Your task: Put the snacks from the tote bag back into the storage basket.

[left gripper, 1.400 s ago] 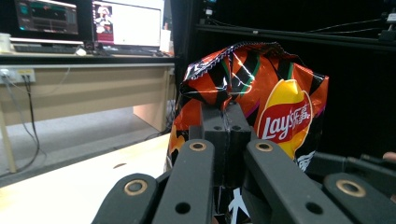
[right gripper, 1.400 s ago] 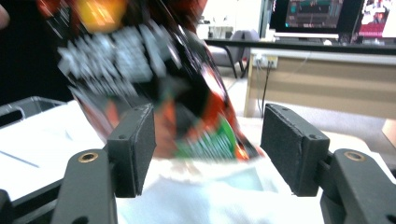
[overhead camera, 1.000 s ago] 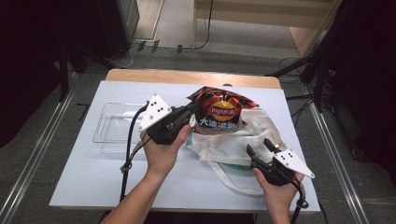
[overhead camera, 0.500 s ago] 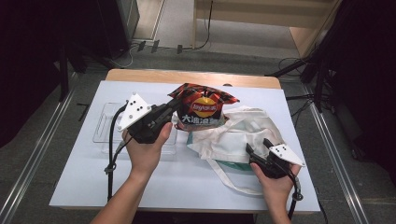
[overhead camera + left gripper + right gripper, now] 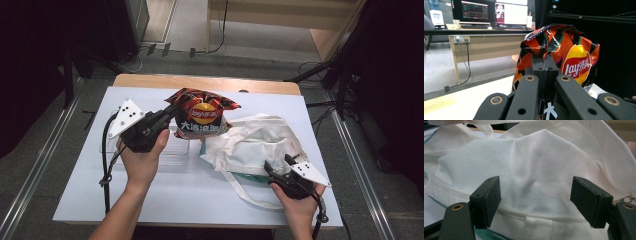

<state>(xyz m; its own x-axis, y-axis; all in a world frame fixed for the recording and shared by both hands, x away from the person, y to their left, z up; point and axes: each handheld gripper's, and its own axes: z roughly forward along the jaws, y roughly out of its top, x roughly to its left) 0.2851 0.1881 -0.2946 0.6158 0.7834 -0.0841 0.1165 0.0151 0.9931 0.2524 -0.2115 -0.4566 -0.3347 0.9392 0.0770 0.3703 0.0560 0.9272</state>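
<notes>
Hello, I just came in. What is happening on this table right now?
A person works at the white table with a gripper in each hand. The left gripper is shut on a red-orange bag of chips and holds it up beside a white cloth bag. The right gripper is at the near edge of the cloth bag; its jaws have just been opening and stand apart, with the fabric in front of them but not pinched. A clear plastic tray lies under the left hand.

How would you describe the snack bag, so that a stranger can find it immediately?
Look at the white table, near its far middle edge. There the left gripper is shut on a chip bag, held between a clear tray and a white cloth bag. It alone is glossy orange and black with a yellow logo.
</notes>
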